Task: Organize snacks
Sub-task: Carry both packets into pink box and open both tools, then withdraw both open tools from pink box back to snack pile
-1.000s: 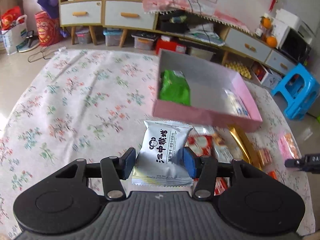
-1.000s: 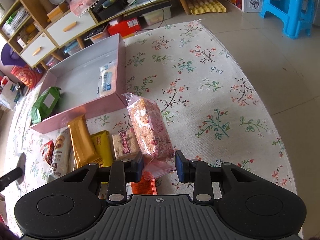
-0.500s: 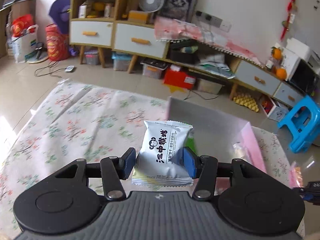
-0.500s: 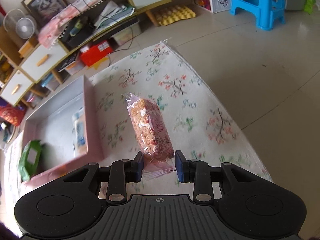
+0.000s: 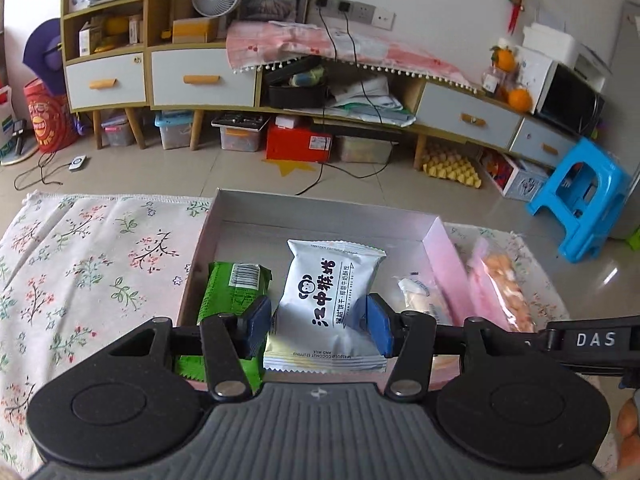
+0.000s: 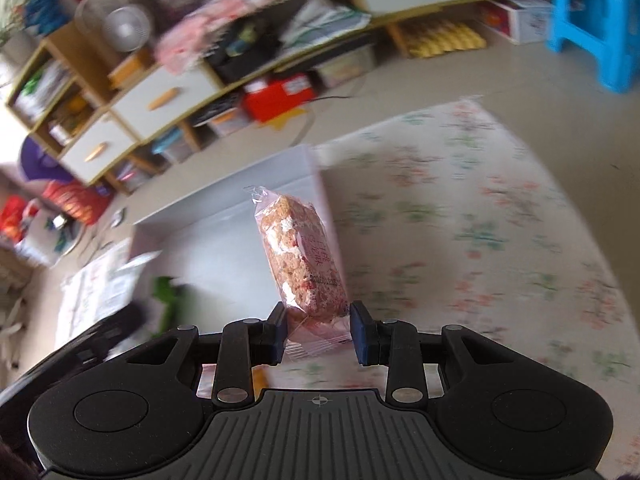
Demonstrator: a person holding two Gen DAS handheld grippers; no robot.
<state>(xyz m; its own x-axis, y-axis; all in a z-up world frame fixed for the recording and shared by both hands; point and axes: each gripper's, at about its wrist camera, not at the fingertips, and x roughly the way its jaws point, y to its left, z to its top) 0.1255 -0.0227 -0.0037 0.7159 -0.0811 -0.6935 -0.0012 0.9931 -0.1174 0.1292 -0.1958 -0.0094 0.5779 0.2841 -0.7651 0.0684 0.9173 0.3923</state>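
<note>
My left gripper [image 5: 318,330] is shut on a white snack packet [image 5: 328,300] with black print, held above the pink box [image 5: 438,252]. In the box lie a green packet [image 5: 232,288] at the left and a clear-wrapped white snack [image 5: 420,294] at the right. My right gripper [image 6: 319,334] is shut on a clear-wrapped pink crispy snack bar [image 6: 300,264], held above the box's right wall [image 6: 320,184]; the bar also shows in the left wrist view [image 5: 504,284]. The right wrist view is blurred.
The box sits on a floral cloth [image 5: 92,264] on the table. Beyond the table edge are the tiled floor, a low cabinet [image 5: 200,76] with drawers, storage bins and a blue stool [image 5: 580,196].
Both grippers rose and moved forward from the snack pile over to the pink box, each still holding its snack. The loose snacks on the cloth have dropped out of view.
</note>
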